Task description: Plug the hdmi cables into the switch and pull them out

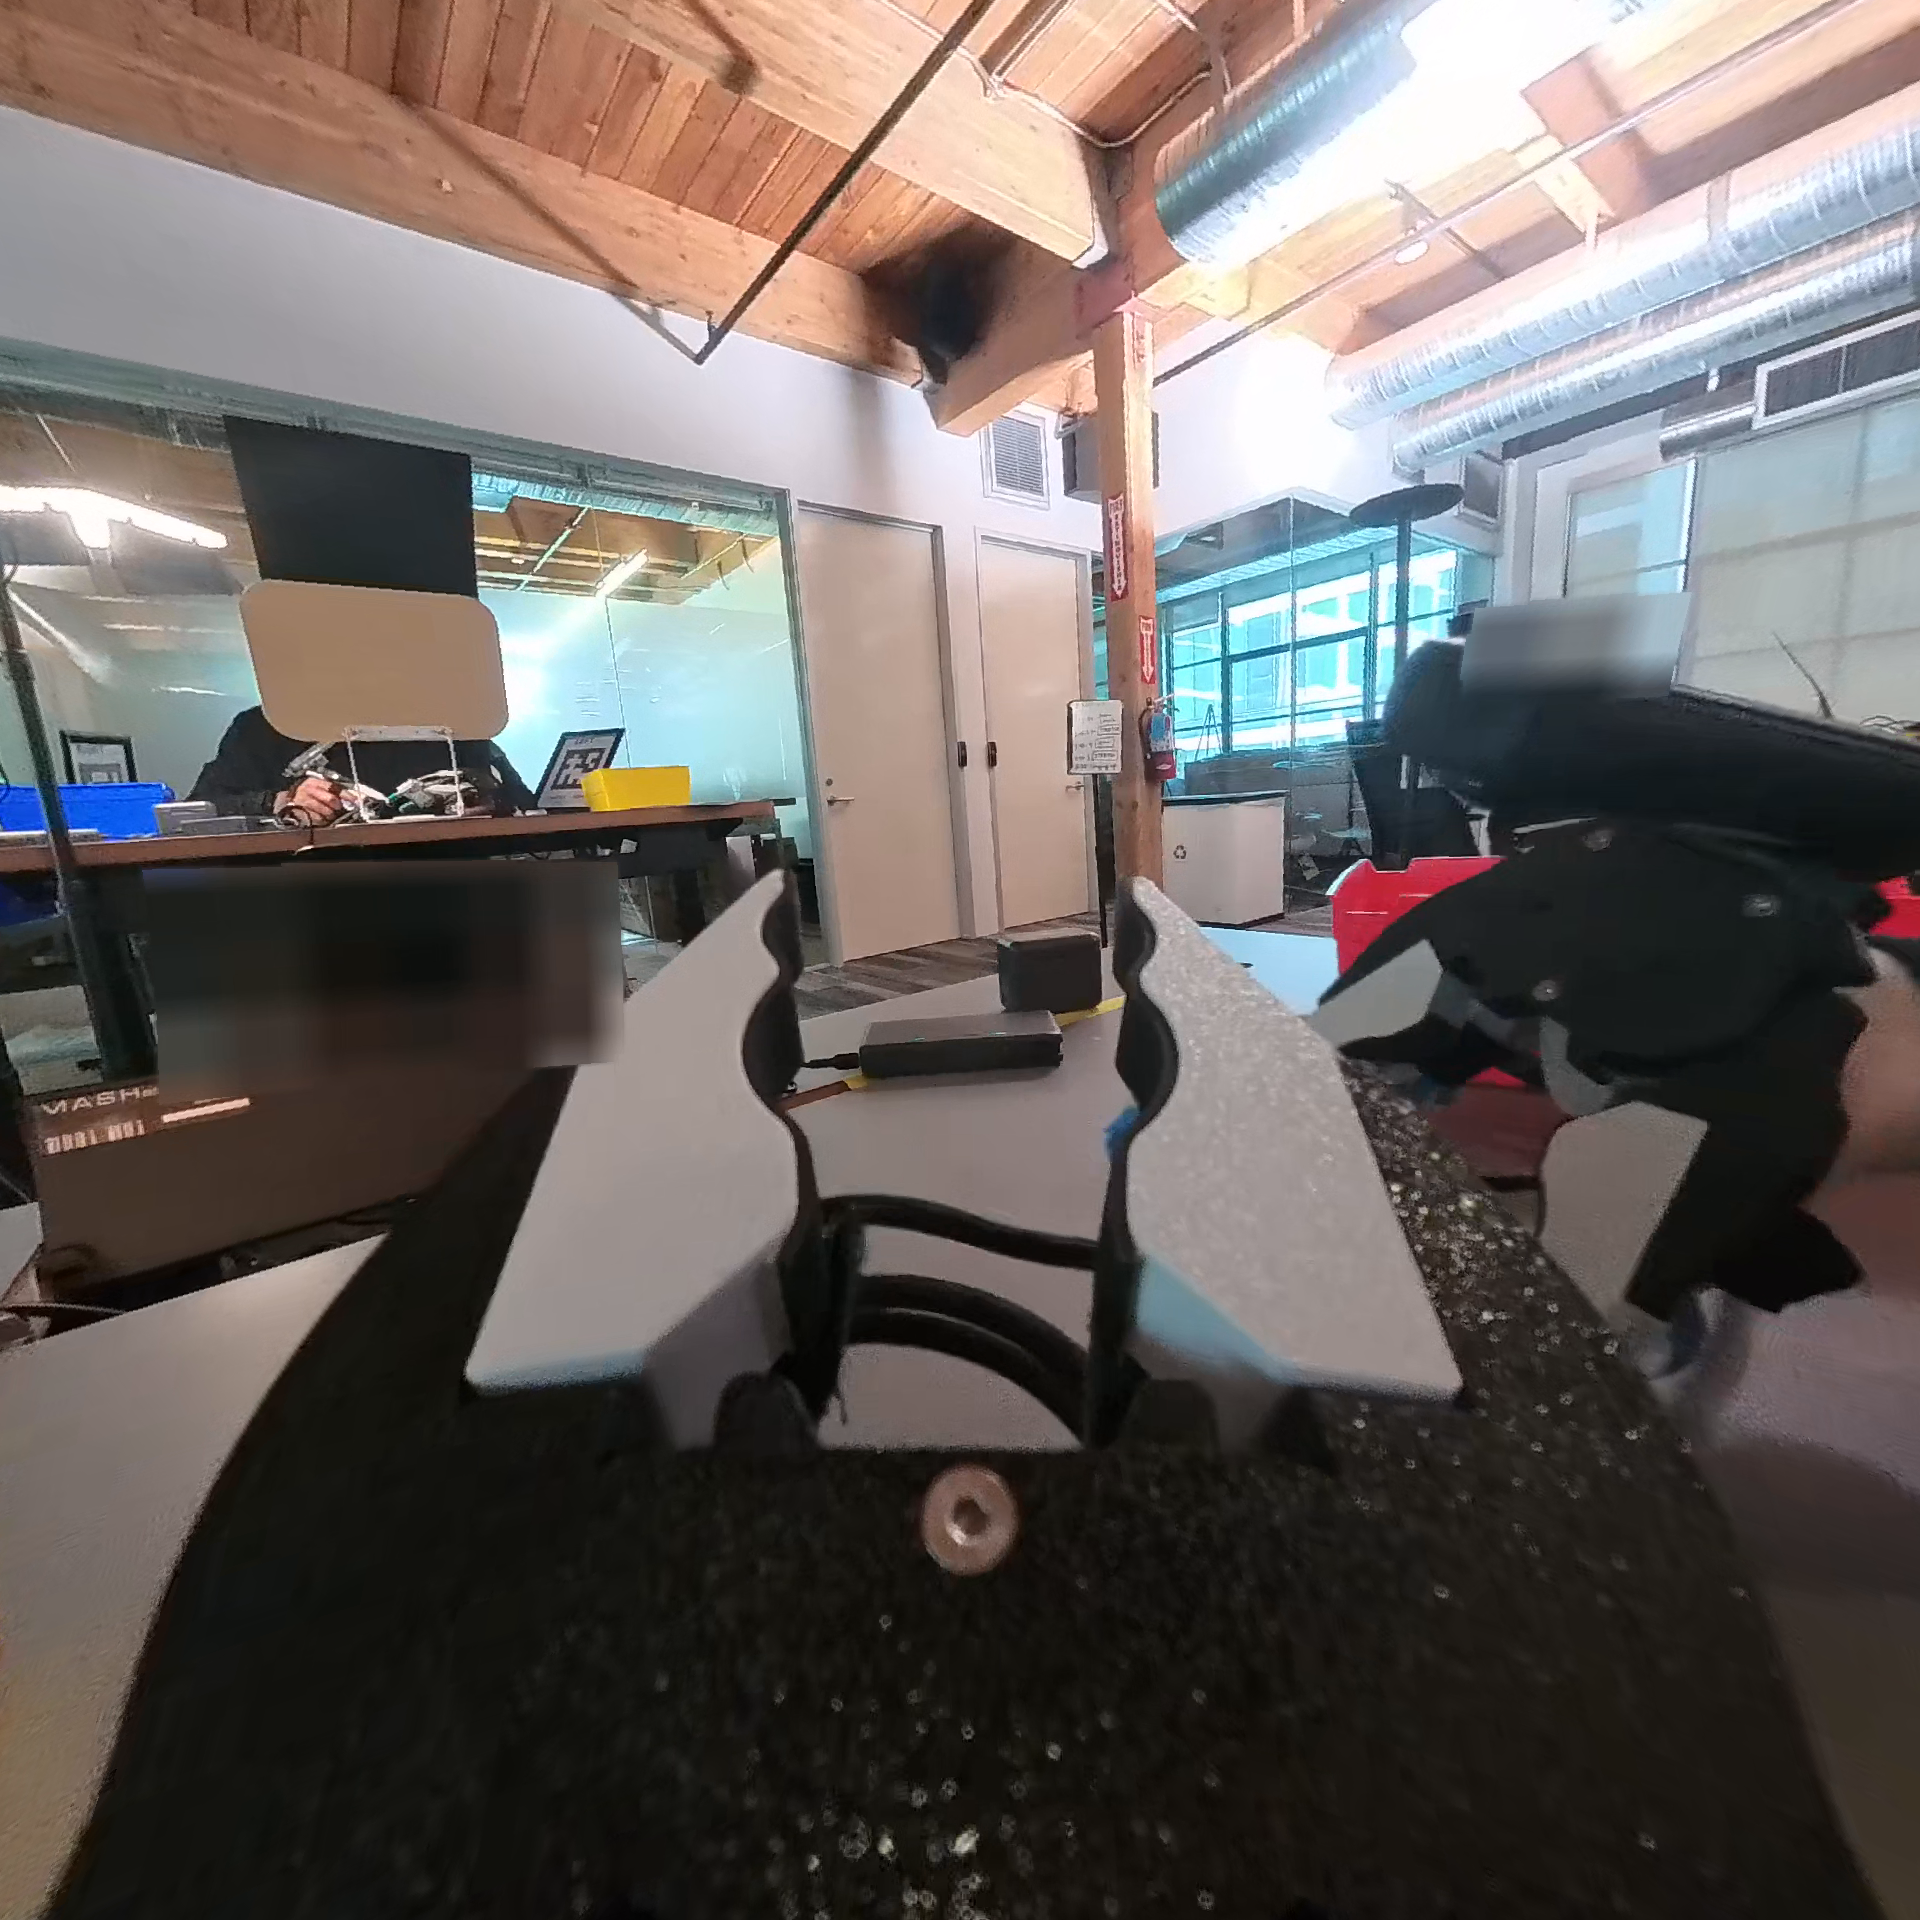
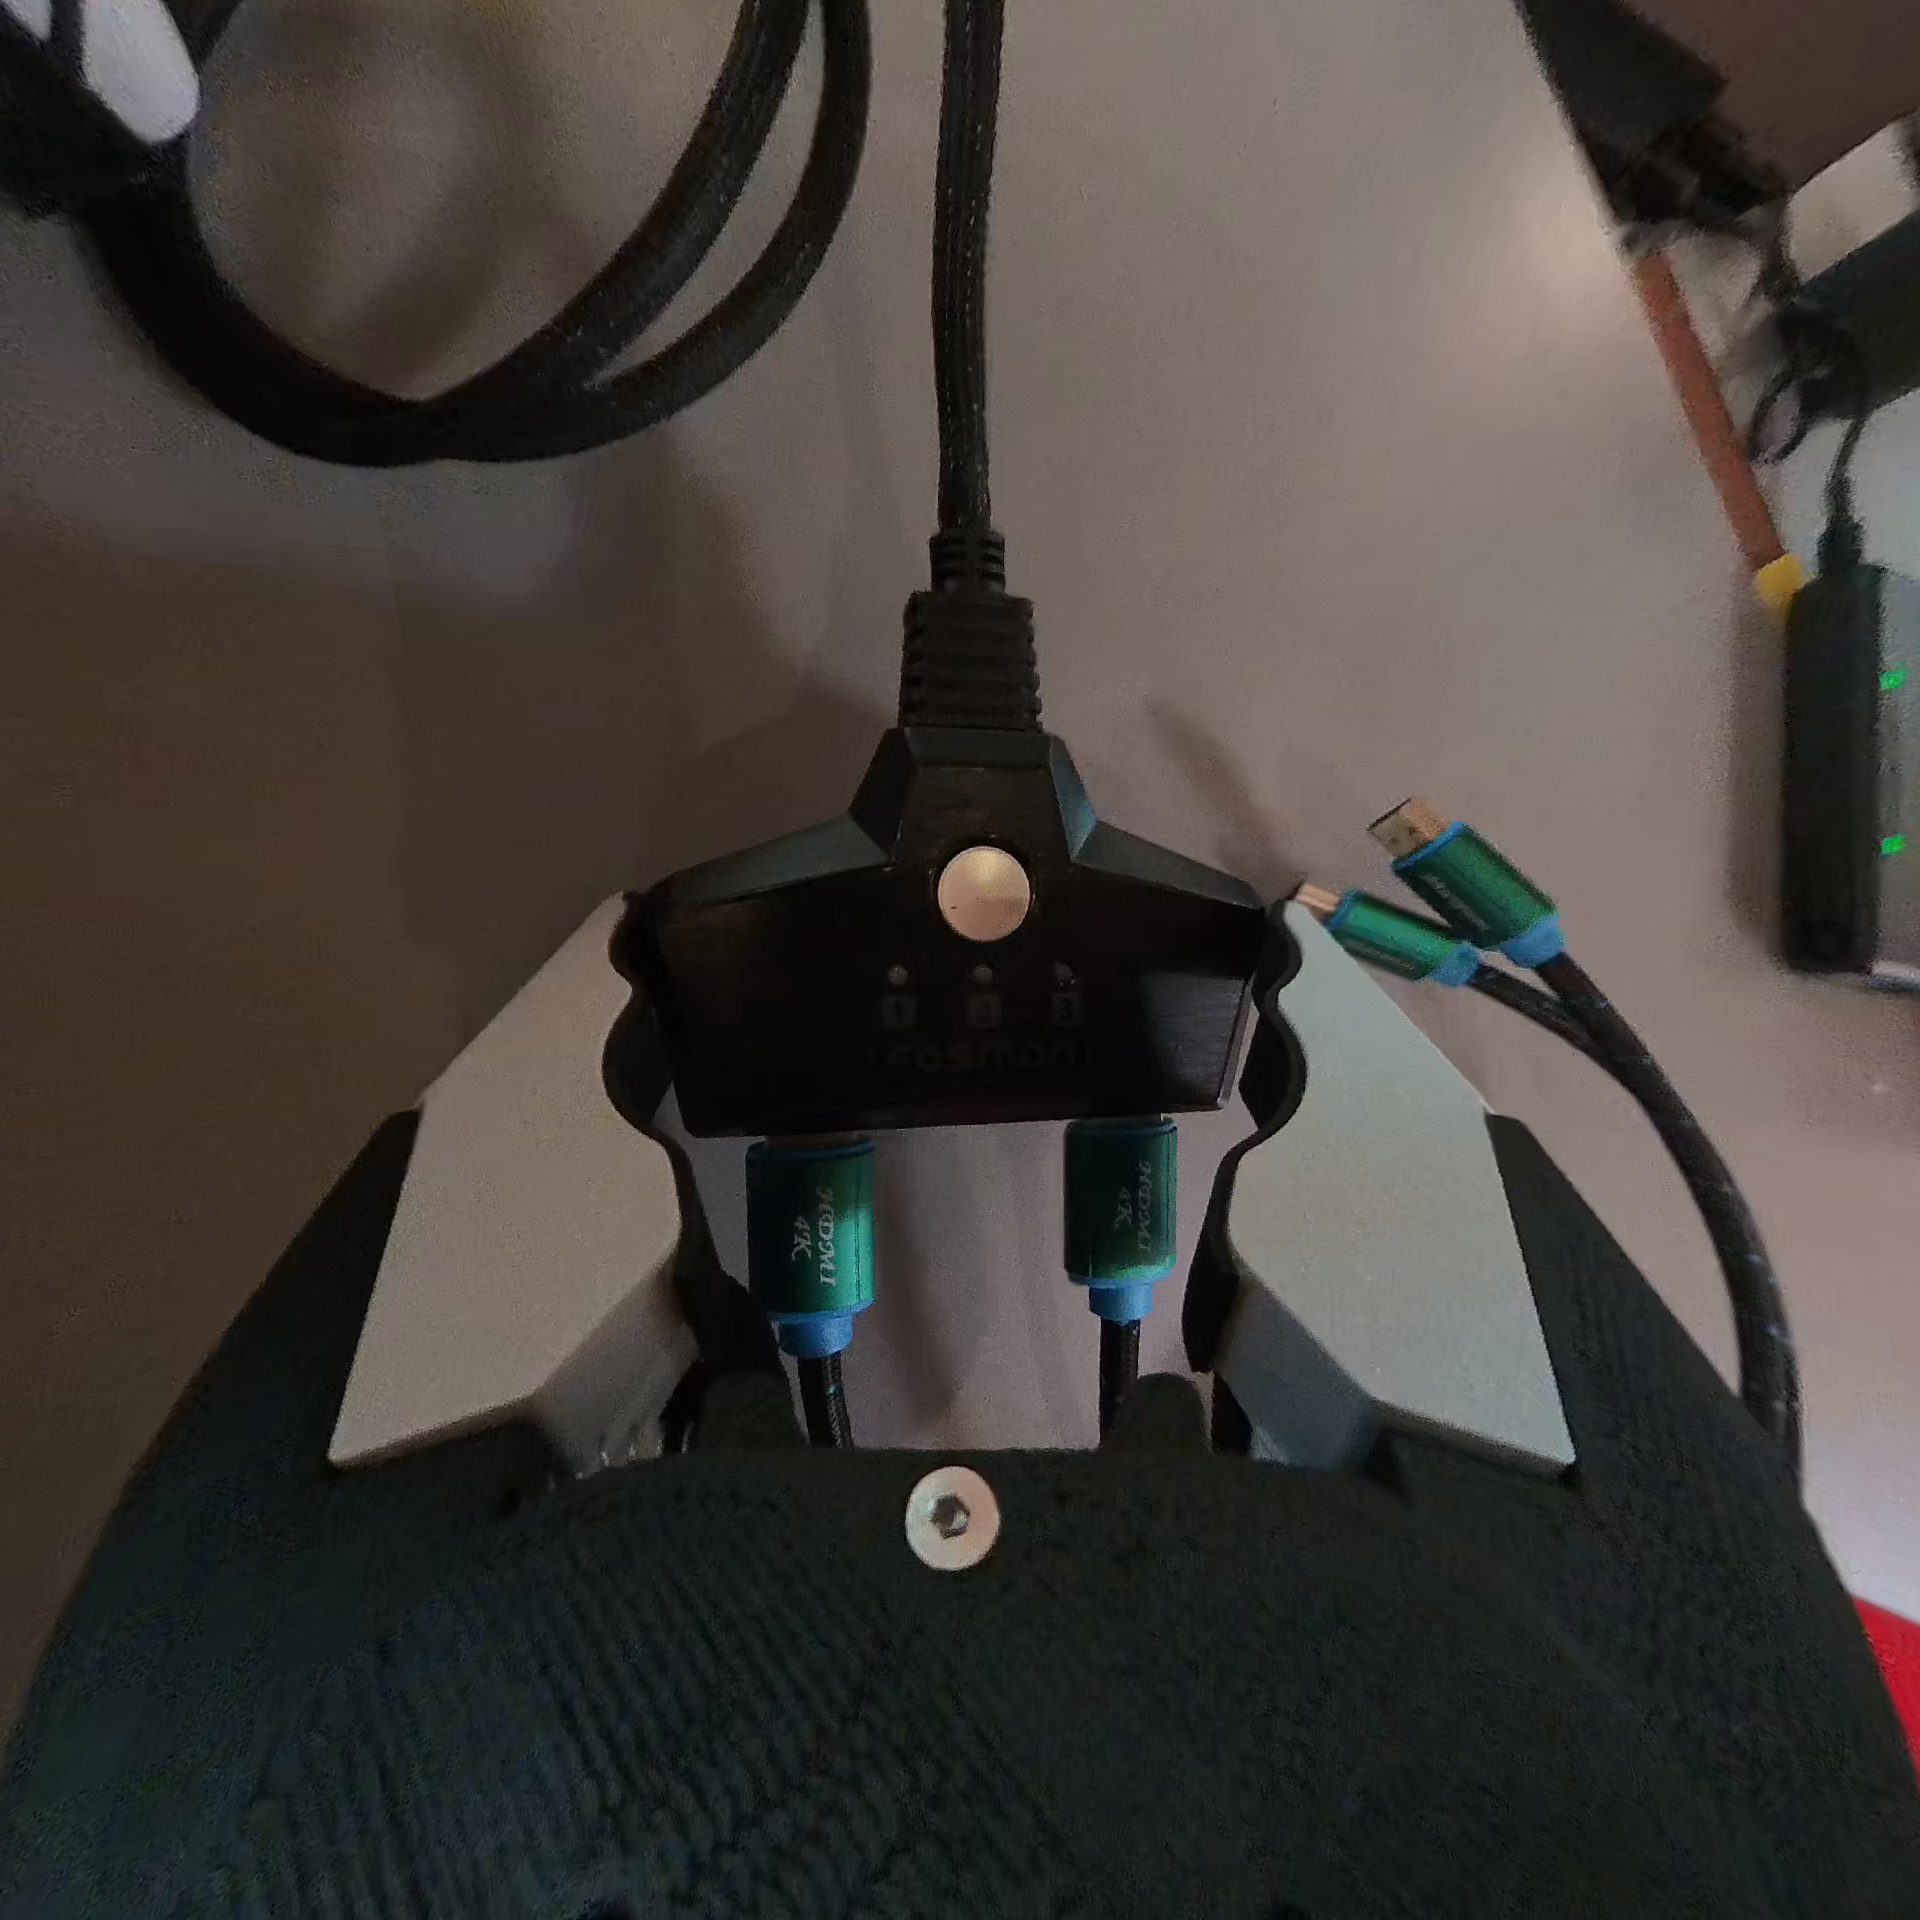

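In the right wrist view the black HDMI switch lies on the grey table between my right gripper's pads, which touch both of its sides. Two green HDMI plugs sit in its near ports. Its own braided black cable runs away at the top. Two loose green plugs lie just right of the switch. My left gripper is level above the table, jaws apart and gripping nothing. Black cables pass low between its fingers' bases. The right gripper also shows in the left wrist view.
A flat black box with green lights lies at the right, also ahead of the left gripper, with a small black block behind it. Coiled black cable lies at the upper left. A red bin stands behind the right gripper. Some 15 cm of space lies between my two pairs of fingers.
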Motion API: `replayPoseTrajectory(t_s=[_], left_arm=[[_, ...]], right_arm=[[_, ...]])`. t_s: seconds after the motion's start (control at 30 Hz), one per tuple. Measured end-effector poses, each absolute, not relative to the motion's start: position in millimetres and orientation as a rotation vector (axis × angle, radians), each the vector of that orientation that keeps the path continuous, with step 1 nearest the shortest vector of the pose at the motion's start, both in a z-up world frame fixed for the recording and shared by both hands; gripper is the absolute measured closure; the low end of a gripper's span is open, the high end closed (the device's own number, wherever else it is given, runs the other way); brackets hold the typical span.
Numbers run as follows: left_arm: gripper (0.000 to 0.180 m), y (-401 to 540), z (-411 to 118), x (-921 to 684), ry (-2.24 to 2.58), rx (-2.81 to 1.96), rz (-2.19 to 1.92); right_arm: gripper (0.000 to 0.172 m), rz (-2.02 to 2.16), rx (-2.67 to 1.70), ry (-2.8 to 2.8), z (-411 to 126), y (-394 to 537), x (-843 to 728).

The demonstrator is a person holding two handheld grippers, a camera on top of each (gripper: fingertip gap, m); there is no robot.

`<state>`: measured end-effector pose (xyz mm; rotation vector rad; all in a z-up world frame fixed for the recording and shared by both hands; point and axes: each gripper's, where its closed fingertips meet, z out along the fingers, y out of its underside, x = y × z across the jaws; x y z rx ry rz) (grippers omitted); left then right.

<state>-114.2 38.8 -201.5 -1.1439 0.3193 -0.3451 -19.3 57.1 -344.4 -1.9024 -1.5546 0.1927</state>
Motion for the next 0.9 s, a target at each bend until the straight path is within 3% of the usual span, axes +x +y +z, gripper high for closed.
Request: replayPoseTrajectory(t_s=[0.13,0.2,0.3,0.4,0.47,0.63,0.77,0.9], left_arm=[[0.123,37.2,-200.6,-112.6,0.328,-1.137,-0.335],[0.123,36.1,-199.0,-113.0,0.326,-1.128,-0.334],[0.123,36.4,-198.7,-115.4,0.312,-1.127,-0.337],[0.123,37.6,-199.3,-117.2,0.299,-1.132,-0.345],[0.124,37.2,-198.9,-117.5,0.298,-1.129,-0.346],[0.125,33.0,-198.9,-109.2,0.313,-1.121,-0.358],[0.125,25.6,-196.3,-97.0,0.376,-1.094,-0.322],[0.132,12.3,-196.9,-75.6,0.413,-1.117,-0.409]], right_arm=[[0.058,0.348,-2.069,-1.581,-355.5,43.9,-4.4],[0.069,0.378,-2.022,-1.577,-342.8,48.2,-7.2],[0.07,0.362,-1.981,-1.59,-324.0,57.5,-18.5],[0.088,0.274,-2.051,-1.674,-336.0,63.9,-27.3],[0.12,0.184,-2.102,-1.716,-349.0,70.1,-29.4],[0.15,0.24,-2.176,-1.754,-358.7,68.4,-41.5],[0.15,0.117,-2.032,-1.769,-349.4,72.2,-38.2],[0.151,0.176,-1.849,-1.473,-286.2,85.7,-30.8]])
